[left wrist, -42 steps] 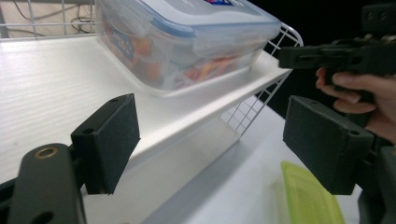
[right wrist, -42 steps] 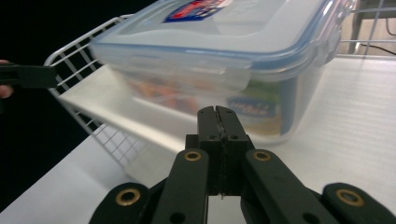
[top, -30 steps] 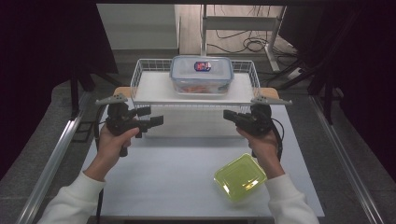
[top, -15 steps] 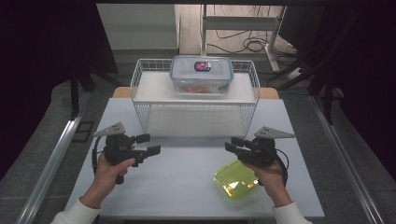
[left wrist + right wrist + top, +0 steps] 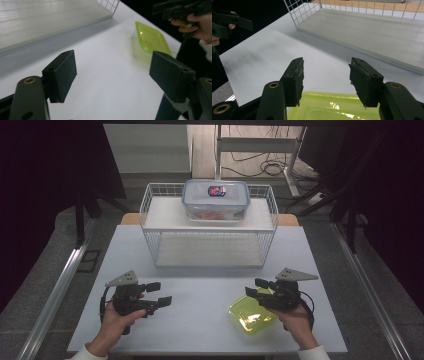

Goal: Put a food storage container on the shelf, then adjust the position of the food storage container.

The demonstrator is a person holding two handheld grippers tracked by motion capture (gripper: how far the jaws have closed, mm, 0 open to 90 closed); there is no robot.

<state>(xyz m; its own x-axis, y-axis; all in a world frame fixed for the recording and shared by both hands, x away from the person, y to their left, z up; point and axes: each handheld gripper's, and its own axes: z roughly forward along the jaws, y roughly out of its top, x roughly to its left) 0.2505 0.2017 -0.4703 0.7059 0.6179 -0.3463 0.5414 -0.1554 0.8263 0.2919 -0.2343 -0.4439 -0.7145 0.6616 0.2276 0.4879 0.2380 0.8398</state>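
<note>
My R gripper (image 5: 261, 293) sits just over the near-right edge of the green container (image 5: 252, 316), which lies flat on the worktop (image 5: 200, 285), in front of the wire rack (image 5: 209, 227) and off toward its right end. R fingers (image 5: 293, 80) have just been opening; they stand apart w/ nothing between them, container rim right below in the right gripper view, not touched as far as I can tell. My L gripper (image 5: 159, 295) is also in front of the rack, toward its left end, well apart from the container, fingers (image 5: 61, 73) wide open and empty, pointing across the worktop at the container (image 5: 150, 41). Clear lidded box (image 5: 216, 200) w/ a red-blue label sits on the rack's top shelf, middle. Rack's lower shelf is a pale board.
</note>
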